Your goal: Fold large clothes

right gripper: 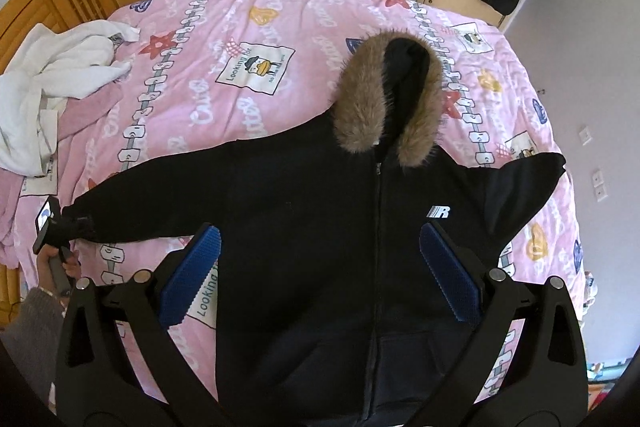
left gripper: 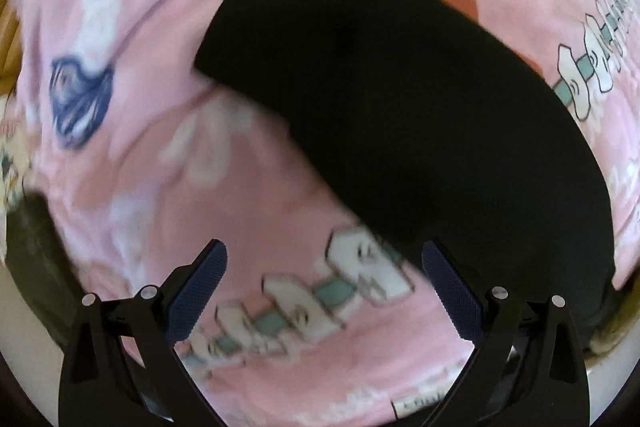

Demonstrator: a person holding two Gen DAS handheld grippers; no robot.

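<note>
Left wrist view, left gripper (left gripper: 324, 287): It is hanging low over the bed with its two blue pads wide apart. It is holding nothing.

Left wrist view, sleeve (left gripper: 384, 99): A black sleeve is lying flat on the pink quilt (left gripper: 132, 147). It is running slantwise, from its cuff end up on the left to the lower right. It is passing just ahead of the pad on the right. The picture is blurry here.

Right wrist view, right gripper (right gripper: 320, 275): It is floating high above the coat with its pads spread wide. It is empty too.

Right wrist view, black hooded coat (right gripper: 320, 211): It is lying face up on the quilt, zipped shut, with both sleeves stretched out sideways. The fur-trimmed hood (right gripper: 384, 87) is pointing away toward the far edge of the bed.

Right wrist view, other tool: The left gripper (right gripper: 52, 223) is sitting right at the cuff of the long sleeve on the left side of the picture. A hand (right gripper: 60, 267) is holding its handle.

Which one is closer: The left gripper is closer to that cuff. The right one is hanging over the coat's middle.

Next move, a guess: The sleeve is stretching straight out from the body, so it probably needs folding inward across the chest.

Also on the bed: A white towel (right gripper: 60, 75) is bunching up at the far left corner, well apart from the coat.
</note>
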